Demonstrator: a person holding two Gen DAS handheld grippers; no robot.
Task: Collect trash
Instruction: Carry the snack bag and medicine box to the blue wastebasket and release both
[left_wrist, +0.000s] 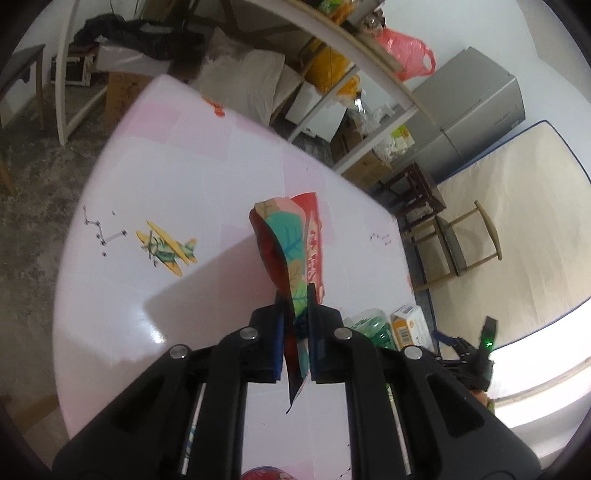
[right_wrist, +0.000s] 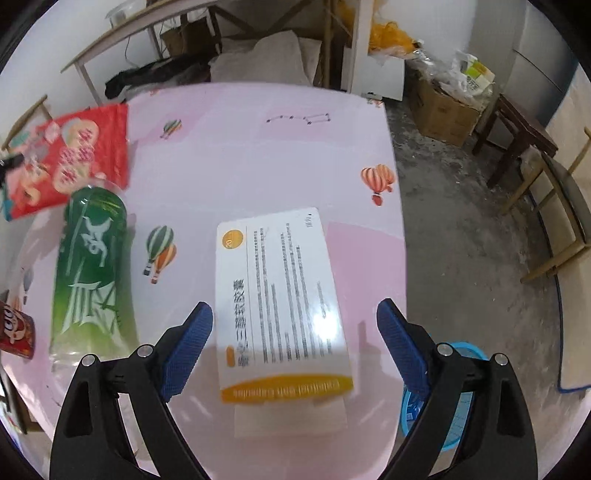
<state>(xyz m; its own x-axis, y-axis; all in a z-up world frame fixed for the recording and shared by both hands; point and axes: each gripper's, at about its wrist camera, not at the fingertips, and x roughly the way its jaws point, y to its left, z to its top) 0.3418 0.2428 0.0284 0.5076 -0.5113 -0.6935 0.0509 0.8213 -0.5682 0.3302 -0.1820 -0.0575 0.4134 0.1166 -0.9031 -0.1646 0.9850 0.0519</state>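
My left gripper (left_wrist: 295, 306) is shut on a red and teal snack wrapper (left_wrist: 291, 243) and holds it above the pink table (left_wrist: 184, 155). The same wrapper (right_wrist: 70, 155) shows at the far left of the right wrist view. My right gripper (right_wrist: 295, 339) is open, its blue pads on either side of a white and orange medicine box (right_wrist: 280, 295) that lies flat on the table. A green plastic bottle (right_wrist: 92, 269) lies on its side left of the box. The bottle (left_wrist: 371, 326) and the box (left_wrist: 408, 325) also show behind my left gripper.
A red can (right_wrist: 16, 332) stands at the table's left edge. A blue bin (right_wrist: 450, 398) sits on the floor below the table's right edge. Wooden chairs (right_wrist: 554, 206), a dark stool (right_wrist: 517, 136), cardboard boxes (right_wrist: 443, 107) and shelves surround the table.
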